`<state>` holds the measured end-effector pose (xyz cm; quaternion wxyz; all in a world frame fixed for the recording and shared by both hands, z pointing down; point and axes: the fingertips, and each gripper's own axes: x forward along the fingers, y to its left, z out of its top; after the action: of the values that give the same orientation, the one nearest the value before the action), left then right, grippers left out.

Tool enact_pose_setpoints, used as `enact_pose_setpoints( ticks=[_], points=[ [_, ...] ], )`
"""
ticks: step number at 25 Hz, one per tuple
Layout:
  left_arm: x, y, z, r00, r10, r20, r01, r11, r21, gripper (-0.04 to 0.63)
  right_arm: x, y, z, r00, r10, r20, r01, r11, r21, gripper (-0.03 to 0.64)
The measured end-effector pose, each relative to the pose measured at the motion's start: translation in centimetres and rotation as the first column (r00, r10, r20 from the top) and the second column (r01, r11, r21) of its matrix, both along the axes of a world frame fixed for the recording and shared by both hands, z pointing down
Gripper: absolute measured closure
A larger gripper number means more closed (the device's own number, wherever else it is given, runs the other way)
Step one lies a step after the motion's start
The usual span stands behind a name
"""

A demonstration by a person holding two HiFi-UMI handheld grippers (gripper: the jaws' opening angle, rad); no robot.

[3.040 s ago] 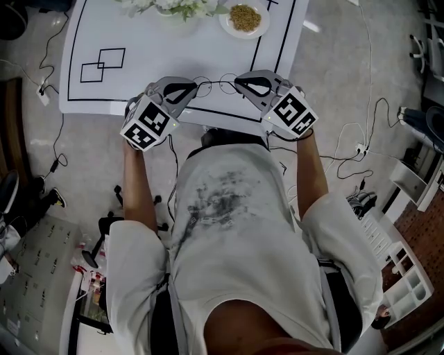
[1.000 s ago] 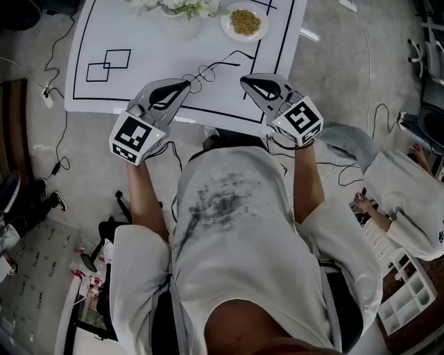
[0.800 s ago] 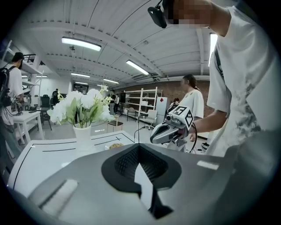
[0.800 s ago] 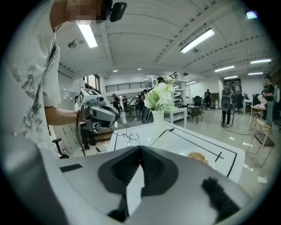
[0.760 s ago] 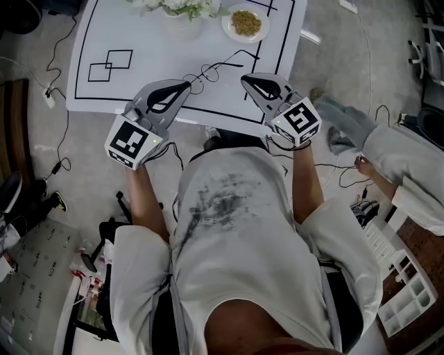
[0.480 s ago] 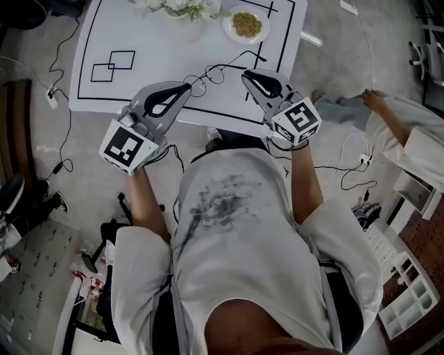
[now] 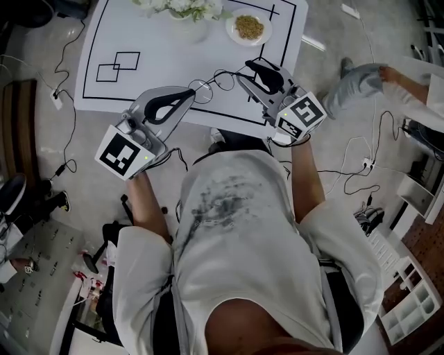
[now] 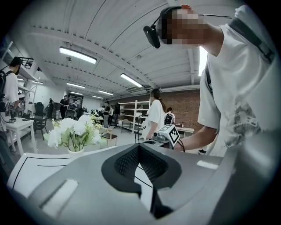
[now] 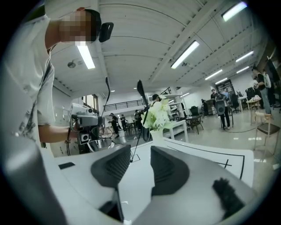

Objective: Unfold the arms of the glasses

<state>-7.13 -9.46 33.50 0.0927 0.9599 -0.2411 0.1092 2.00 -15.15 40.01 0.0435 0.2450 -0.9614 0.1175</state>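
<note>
Above the table's near edge, the left gripper pinches the glasses. The right gripper's jaws have just opened wide, with a temple arm loose between them.

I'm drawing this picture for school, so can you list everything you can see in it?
Table: one, white with black lines, top.
Flowers: one bunch, white, table's far edge.
Plate: one, white, holding brown grains, beside the flowers.
Glasses: one pair, thin dark frame, above the table's near edge.
Cables: several, black and white, on the floor.
Shelf unit: one, white, bottom right.
Another person: one, light clothes, right edge.
Left claw: grey, shut on the glasses.
Right claw: grey, just opened, gripping nothing.
</note>
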Motion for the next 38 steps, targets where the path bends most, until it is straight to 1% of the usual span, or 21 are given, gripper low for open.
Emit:
enact_pose_setpoints(
  ticks=[2,3,4,5,8,15,16,17,18,21,26,28,32,35,38],
  points=[
    [0.0,0.2,-0.4,1.000,0.001,-0.007,-0.001,1.000,0.010,0.591,-0.3,-0.1,-0.8,1.000,-0.009,0.019,0.009,1.000,0.014,0.469],
    [0.0,0.2,-0.6,1.000,0.002,-0.011,-0.002,1.000,0.023,0.590,-0.3,-0.1,-1.3,0.999,-0.011,0.030,0.011,1.000,0.022,0.499],
    [-0.1,0.1,-0.8,1.000,0.001,-0.017,-0.001,0.999,0.037,0.590,-0.4,-0.1,-1.7,0.999,-0.013,0.039,0.012,0.999,0.030,0.557],
    [-0.1,0.1,-1.0,1.000,-0.001,-0.024,0.002,0.999,0.049,0.591,-0.5,0.0,-2.0,0.999,-0.017,0.044,0.015,0.999,0.036,0.598],
    [-0.3,0.1,-1.2,0.998,-0.005,-0.056,0.009,0.997,0.079,0.589,-0.7,0.3,-2.5,0.998,-0.045,0.042,0.043,0.998,0.047,0.600],
    [0.0,0.4,-1.9,0.996,0.002,-0.094,0.004,0.998,0.068,0.589,-0.2,0.7,-2.6,0.997,-0.050,0.050,0.048,0.998,0.045,0.598],
    [0.1,0.5,-1.9,0.996,0.005,-0.091,0.001,0.998,0.057,0.590,-0.1,0.8,-2.6,0.997,-0.054,0.056,0.051,0.998,0.044,0.585],
    [0.2,0.6,-2.0,0.996,0.007,-0.087,-0.003,0.999,0.044,0.590,-0.1,0.9,-2.7,0.996,-0.057,0.061,0.054,0.997,0.046,0.529],
    [0.2,0.7,-2.1,0.996,0.010,-0.086,-0.006,0.999,0.040,0.589,-0.1,0.9,-2.8,0.996,-0.060,0.066,0.057,0.997,0.049,0.512],
    [0.2,0.8,-2.6,0.995,0.017,-0.097,-0.014,0.999,0.034,0.590,0.0,0.9,-3.5,0.995,-0.056,0.083,0.051,0.997,0.064,0.505],
    [0.2,1.0,-3.8,0.990,0.032,-0.135,-0.026,0.999,0.048,0.590,0.2,0.7,-5.5,0.991,-0.045,0.123,0.033,0.995,0.095,0.506],
    [0.2,0.9,-4.2,0.989,0.038,-0.143,-0.028,0.997,0.068,0.589,0.3,0.6,-6.1,0.991,-0.038,0.131,0.024,0.994,0.108,0.534],
    [0.1,0.6,-5.0,0.986,0.038,-0.162,-0.020,0.993,0.112,0.589,0.2,0.6,-6.8,0.992,-0.028,0.121,0.012,0.991,0.130,0.548],
    [0.0,0.6,-4.8,0.988,0.032,-0.152,-0.017,0.994,0.104,0.589,0.2,0.9,-7.0,0.995,-0.019,0.103,0.005,0.990,0.142,0.584],
    [-0.1,0.7,-4.4,0.989,0.027,-0.143,-0.014,0.996,0.092,0.589,0.0,1.1,-7.2,0.996,-0.010,0.089,-0.004,0.988,0.152,0.597]
  ],
)
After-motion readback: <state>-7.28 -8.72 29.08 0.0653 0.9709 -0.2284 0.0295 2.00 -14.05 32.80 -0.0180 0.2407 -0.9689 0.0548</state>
